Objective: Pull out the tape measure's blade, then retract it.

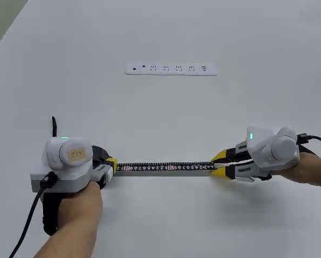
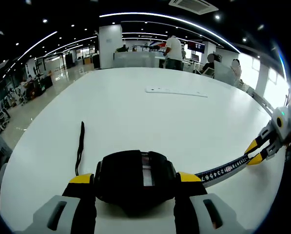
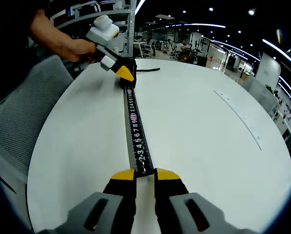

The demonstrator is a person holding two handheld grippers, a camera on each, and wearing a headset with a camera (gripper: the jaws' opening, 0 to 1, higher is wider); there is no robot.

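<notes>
Two grippers share the tape measure (image 1: 165, 167) over the desk (image 1: 203, 118): the left gripper (image 1: 109, 167) jaws clamp its case (image 2: 135, 175), the right gripper (image 1: 219, 164) jaws pinch the blade (image 3: 135, 131) tip. The blade lies straight between them, so retracting should mean guiding the tip leftward along it.

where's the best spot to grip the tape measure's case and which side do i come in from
Clamp the black case across two opposite sides, coming in off the line of the blade, as the left gripper does. Its chunky body gives the jaws purchase, and the blade runs out sideways past them, unblocked.
</notes>
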